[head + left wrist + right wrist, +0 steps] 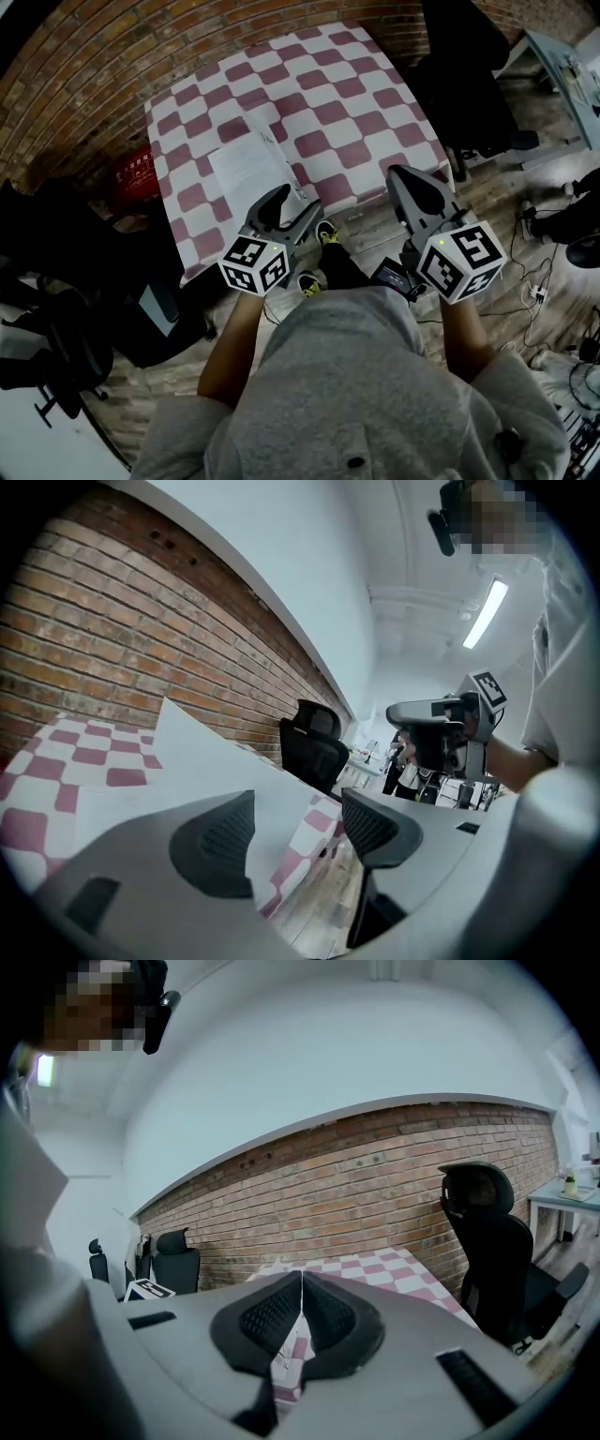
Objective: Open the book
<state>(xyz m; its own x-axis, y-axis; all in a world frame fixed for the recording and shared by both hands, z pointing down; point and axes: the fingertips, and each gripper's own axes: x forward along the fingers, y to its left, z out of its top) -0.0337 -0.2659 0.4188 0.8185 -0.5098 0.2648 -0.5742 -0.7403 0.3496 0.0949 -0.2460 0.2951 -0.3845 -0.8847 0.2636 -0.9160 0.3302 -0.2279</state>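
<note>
The book [251, 161] lies on the checkered table [328, 94] near its front edge, showing white printed pages; one leaf stands raised. My left gripper [298, 202] is open just at the book's near corner. In the left gripper view a white page [178, 752] rises between and behind the spread jaws of the left gripper [295, 832], not pinched. My right gripper [415, 183] hovers at the table's front right edge, away from the book. In its own view the right gripper [302, 1283] is shut with nothing held, and a bit of the book [284, 1358] shows below.
A brick wall [112, 56] stands behind the table. Black office chairs sit at the left [66, 347] and far right [469, 84]. A red box [136, 169] lies by the table's left side. Cables [539, 291] run over the wooden floor at the right.
</note>
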